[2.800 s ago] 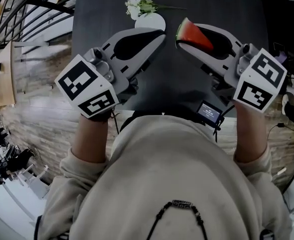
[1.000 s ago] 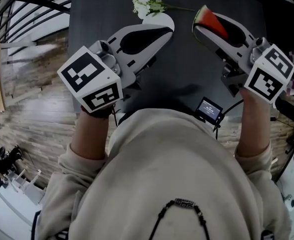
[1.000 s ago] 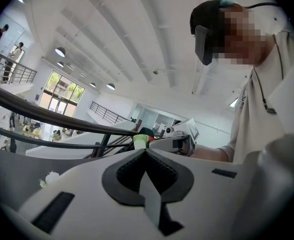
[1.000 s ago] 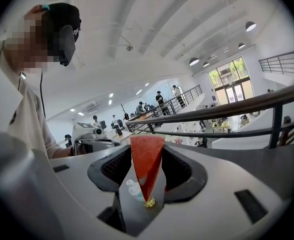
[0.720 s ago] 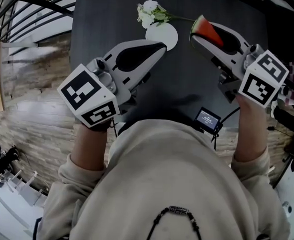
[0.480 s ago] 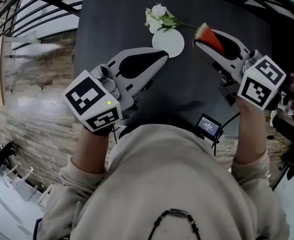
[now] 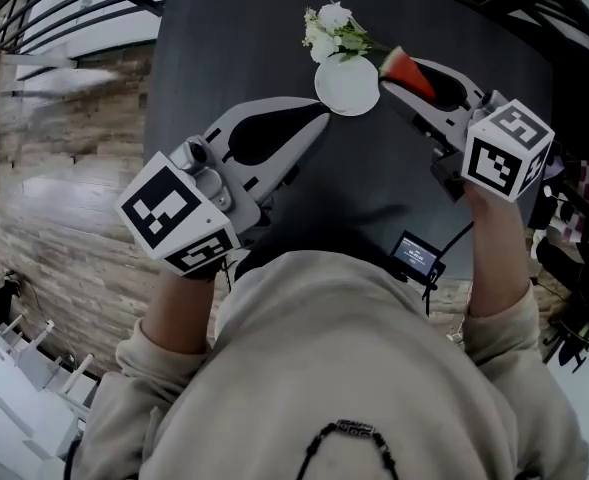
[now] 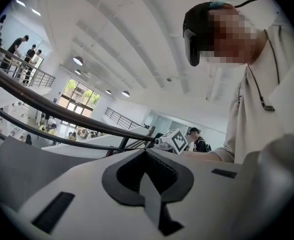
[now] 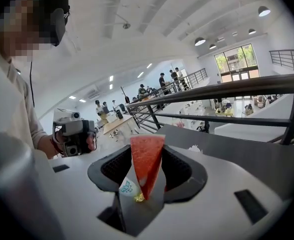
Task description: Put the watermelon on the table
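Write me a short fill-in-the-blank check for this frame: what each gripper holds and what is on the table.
1. The watermelon slice is clamped in the ____ gripper.
2. The left gripper has its jaws together and holds ____.
3. The round plate on the dark table is ____ in colour.
4. Just beyond the plate lies a small bunch of ____.

Missing words: right; nothing; white; flowers

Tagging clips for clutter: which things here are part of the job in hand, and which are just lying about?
In the job:
- watermelon slice, clamped in the right gripper
- dark table, where it should go

Lying about:
- white plate
- flower sprig at the plate's far edge
- small screen device at the table's near edge
- left gripper, shut and empty
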The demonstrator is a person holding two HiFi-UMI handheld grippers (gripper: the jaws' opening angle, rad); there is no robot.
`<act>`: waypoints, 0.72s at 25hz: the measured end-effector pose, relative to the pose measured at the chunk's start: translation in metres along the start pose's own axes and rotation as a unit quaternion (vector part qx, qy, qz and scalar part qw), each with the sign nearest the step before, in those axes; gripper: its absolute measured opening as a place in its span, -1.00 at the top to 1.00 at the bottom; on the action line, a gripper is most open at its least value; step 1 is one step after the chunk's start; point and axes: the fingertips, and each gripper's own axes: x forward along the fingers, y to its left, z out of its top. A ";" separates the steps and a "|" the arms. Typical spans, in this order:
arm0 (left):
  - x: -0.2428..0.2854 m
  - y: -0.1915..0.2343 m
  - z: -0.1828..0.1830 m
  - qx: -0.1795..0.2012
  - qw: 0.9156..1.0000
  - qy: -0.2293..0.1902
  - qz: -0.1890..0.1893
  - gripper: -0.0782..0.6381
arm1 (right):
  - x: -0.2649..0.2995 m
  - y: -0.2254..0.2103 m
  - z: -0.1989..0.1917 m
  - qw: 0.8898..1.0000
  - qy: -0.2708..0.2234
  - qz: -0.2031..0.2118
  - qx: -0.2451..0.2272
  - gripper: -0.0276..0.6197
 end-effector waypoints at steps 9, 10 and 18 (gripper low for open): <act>-0.018 0.010 0.002 -0.010 1.000 -0.012 0.016 0.76 | 0.035 -0.023 -0.039 0.998 0.063 -0.022 -0.002 0.29; -0.020 0.011 0.001 -0.011 1.000 -0.013 0.017 0.77 | 0.038 -0.026 -0.043 0.997 0.069 -0.023 -0.001 0.29; -0.033 0.023 -0.005 -0.026 0.999 -0.021 0.031 0.77 | 0.067 -0.053 -0.083 0.993 0.113 -0.046 0.002 0.29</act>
